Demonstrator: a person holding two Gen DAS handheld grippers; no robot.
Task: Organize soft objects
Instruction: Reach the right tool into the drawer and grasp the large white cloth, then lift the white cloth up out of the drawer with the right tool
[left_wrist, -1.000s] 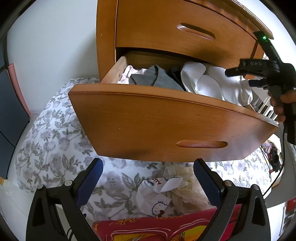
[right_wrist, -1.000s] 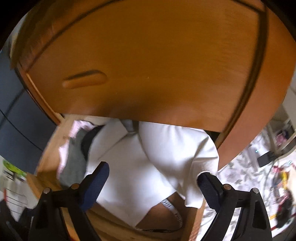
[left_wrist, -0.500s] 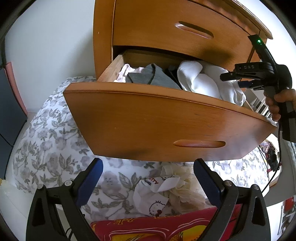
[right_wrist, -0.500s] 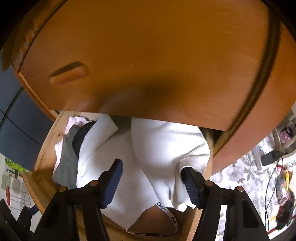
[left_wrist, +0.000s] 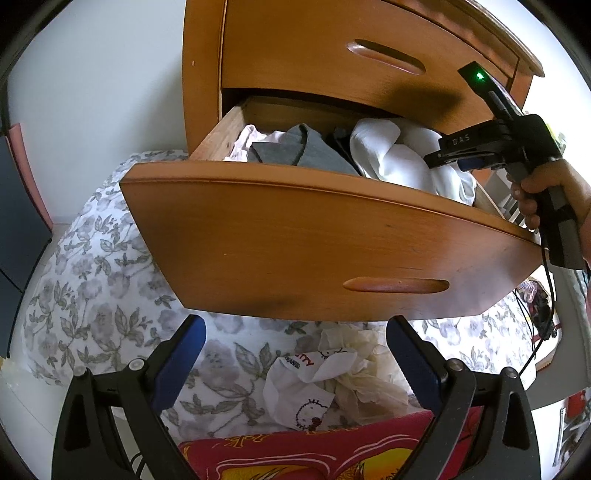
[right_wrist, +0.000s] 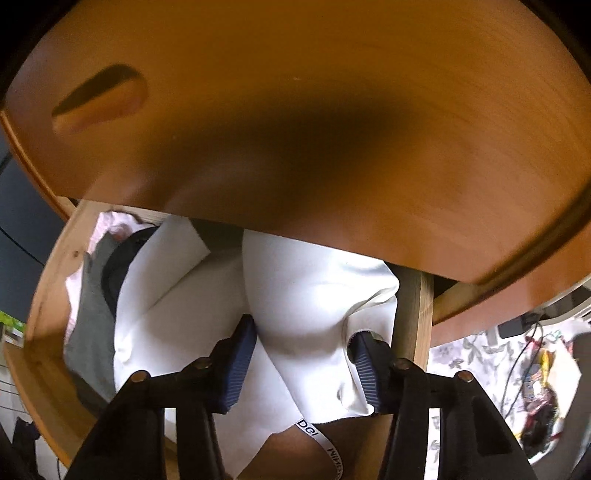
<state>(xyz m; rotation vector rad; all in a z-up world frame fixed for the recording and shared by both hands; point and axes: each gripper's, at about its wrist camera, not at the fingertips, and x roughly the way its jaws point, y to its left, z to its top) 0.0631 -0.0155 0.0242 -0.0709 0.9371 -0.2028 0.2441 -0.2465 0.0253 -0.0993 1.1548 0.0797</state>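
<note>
An open wooden drawer (left_wrist: 295, 236) holds a white garment (left_wrist: 388, 155), a grey garment (left_wrist: 295, 151) and a pink cloth (left_wrist: 251, 136). My right gripper (right_wrist: 303, 343) points down into the drawer's right end. Its jaws are closing, and a bulging fold of the white garment (right_wrist: 303, 295) fills the gap, with both pads touching it. In the left wrist view the right gripper (left_wrist: 454, 158) sits over that garment, held by a hand (left_wrist: 535, 192). My left gripper (left_wrist: 295, 328) hangs open and empty below the drawer front, above a white printed cloth (left_wrist: 303, 387) and a cream crumpled cloth (left_wrist: 365, 373).
The shut upper drawer front (right_wrist: 332, 129) overhangs closely above the right gripper. Floral bedding (left_wrist: 92, 295) lies under the open drawer, and a red patterned fabric (left_wrist: 295, 454) lies at the near edge. Cables and clutter (right_wrist: 535, 387) lie at the right. A white wall (left_wrist: 110, 92) stands to the left of the dresser.
The right gripper has sunk into the drawer and its jaws have narrowed around the white fold. The left gripper has stayed in place, open.
</note>
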